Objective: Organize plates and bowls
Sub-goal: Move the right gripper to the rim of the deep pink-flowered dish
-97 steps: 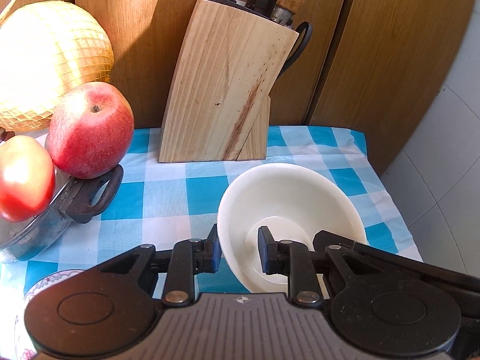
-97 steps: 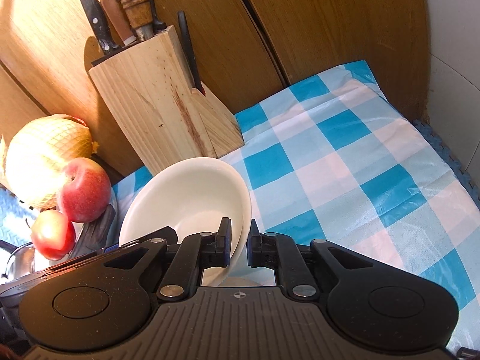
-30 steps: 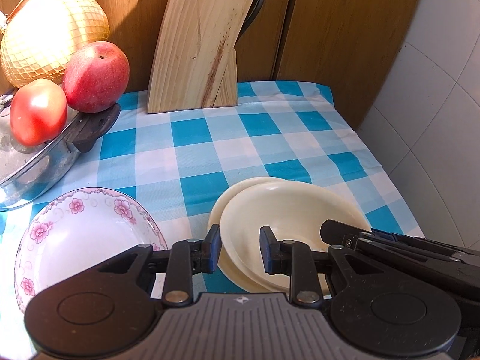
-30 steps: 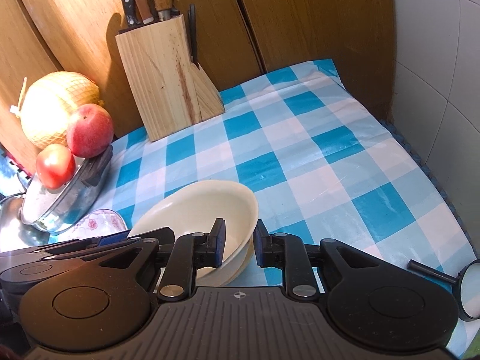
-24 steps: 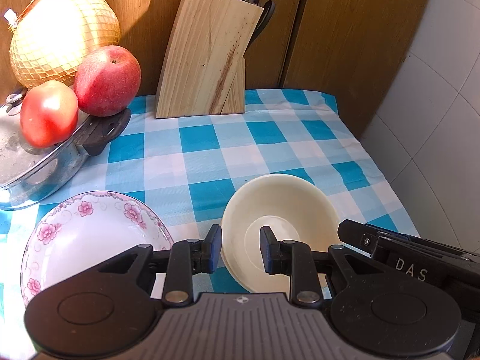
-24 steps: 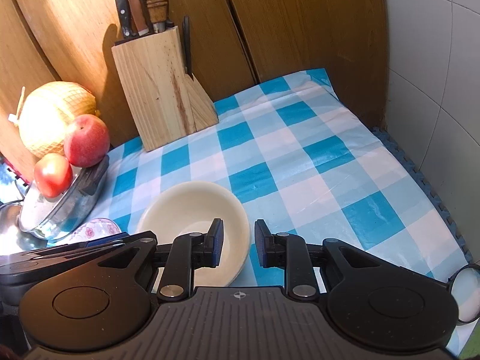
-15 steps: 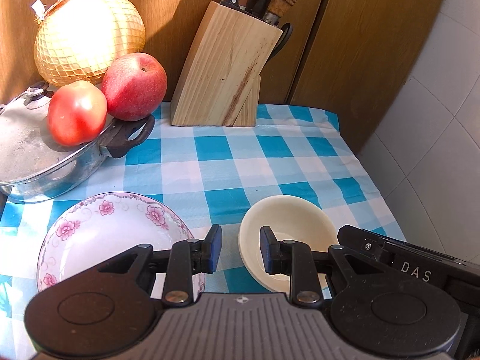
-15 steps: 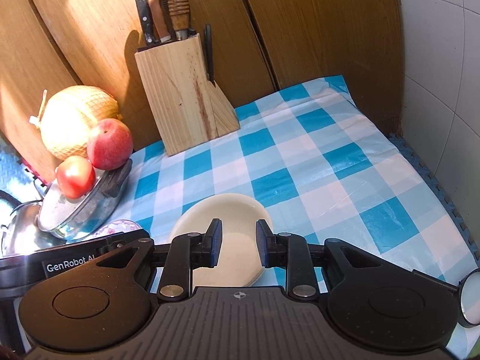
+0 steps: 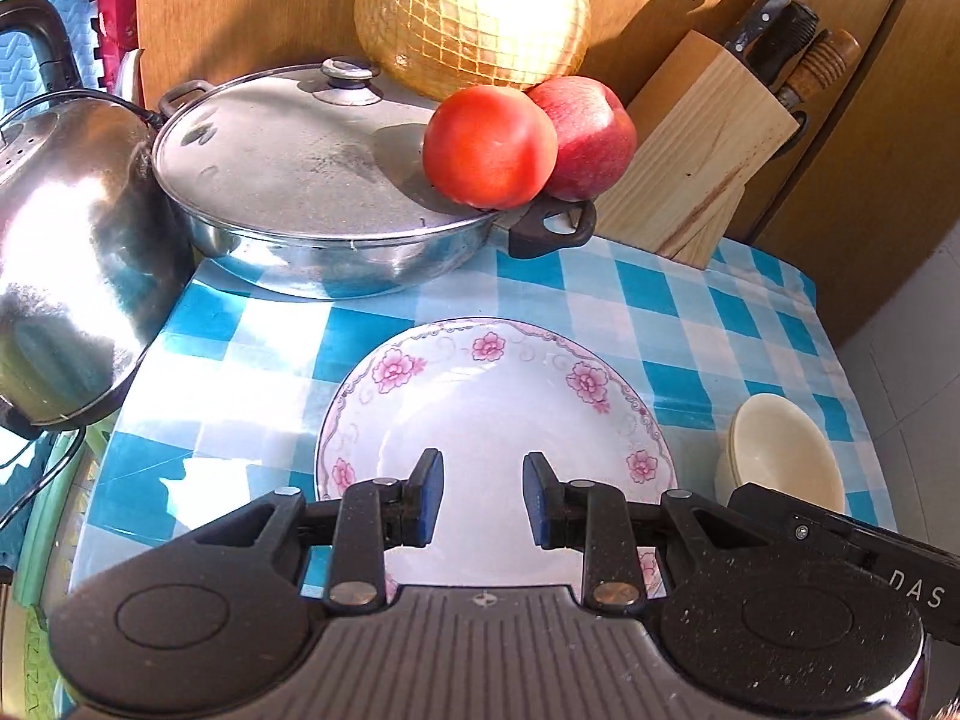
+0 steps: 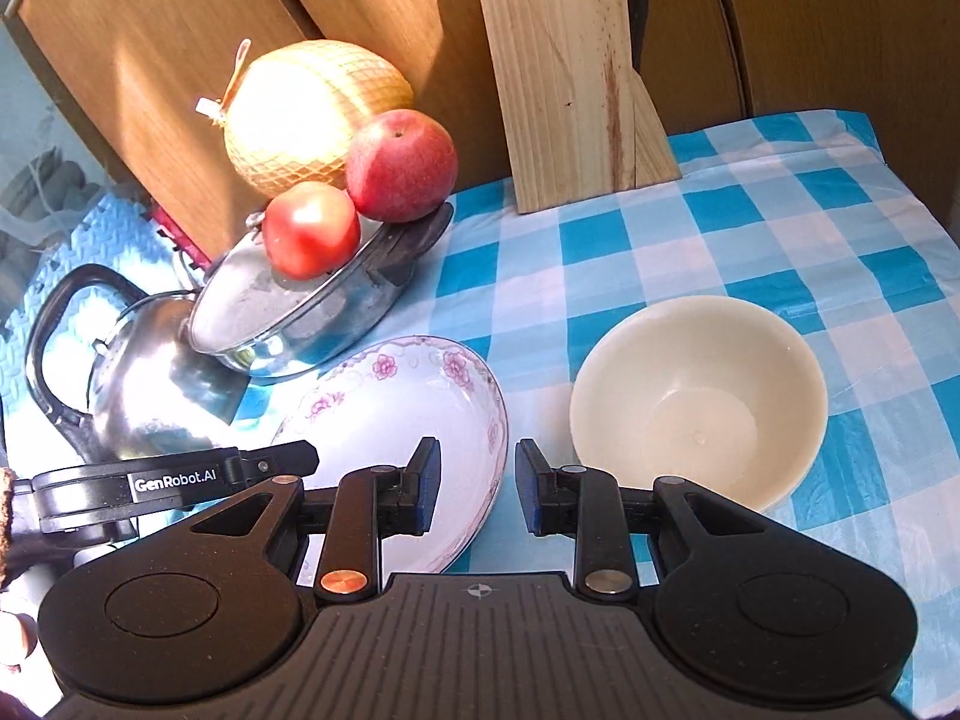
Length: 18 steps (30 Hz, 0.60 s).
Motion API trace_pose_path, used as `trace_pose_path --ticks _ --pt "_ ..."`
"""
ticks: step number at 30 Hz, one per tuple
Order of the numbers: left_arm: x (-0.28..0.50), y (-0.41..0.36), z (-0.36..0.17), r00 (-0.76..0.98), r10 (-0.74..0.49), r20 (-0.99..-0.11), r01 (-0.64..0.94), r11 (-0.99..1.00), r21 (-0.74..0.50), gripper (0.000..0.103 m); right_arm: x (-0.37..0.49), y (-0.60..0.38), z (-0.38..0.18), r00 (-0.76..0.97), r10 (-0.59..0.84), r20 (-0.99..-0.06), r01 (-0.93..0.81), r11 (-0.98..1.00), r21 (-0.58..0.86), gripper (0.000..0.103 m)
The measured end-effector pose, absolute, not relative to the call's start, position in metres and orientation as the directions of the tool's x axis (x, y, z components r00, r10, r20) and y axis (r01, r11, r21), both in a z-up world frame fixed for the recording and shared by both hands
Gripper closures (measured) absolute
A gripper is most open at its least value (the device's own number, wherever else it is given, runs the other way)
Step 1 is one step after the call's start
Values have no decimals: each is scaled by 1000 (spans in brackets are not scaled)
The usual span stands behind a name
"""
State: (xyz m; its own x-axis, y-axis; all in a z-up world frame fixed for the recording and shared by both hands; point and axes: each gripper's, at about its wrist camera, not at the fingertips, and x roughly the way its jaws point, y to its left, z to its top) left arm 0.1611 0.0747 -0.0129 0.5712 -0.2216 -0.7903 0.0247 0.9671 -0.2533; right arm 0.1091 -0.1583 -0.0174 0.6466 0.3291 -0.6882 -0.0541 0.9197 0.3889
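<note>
A white plate with pink flowers lies on the blue checked cloth, right in front of my left gripper, which is open with nothing between its fingers and hovers over the plate's near half. To its right stands a cream bowl, apparently nested in a second one. In the right wrist view the plate is at lower left and the cream bowl at right. My right gripper is open and holds nothing; the plate's right rim shows in its gap. The left gripper's body reaches in from the left.
A lidded steel pan behind the plate carries a tomato and an apple. A netted melon, a knife block and a kettle line the back and left. Wooden panels stand behind.
Both grippers have drawn back and swung left, away from the cream bowl. The flowered plate now fills the middle of the left wrist view, and the bowl sits alone on the cloth.
</note>
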Motion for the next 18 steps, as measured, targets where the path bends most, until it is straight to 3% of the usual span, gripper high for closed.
trace_pose_path --ticks 9,18 --pt "164 102 -27 570 -173 -803 -27 973 -228 78 128 -146 -31 634 283 -719 -8 933 360 64" --pt "178 106 -52 512 -233 -827 -37 956 -293 78 152 -144 -49 601 310 -737 15 918 397 62"
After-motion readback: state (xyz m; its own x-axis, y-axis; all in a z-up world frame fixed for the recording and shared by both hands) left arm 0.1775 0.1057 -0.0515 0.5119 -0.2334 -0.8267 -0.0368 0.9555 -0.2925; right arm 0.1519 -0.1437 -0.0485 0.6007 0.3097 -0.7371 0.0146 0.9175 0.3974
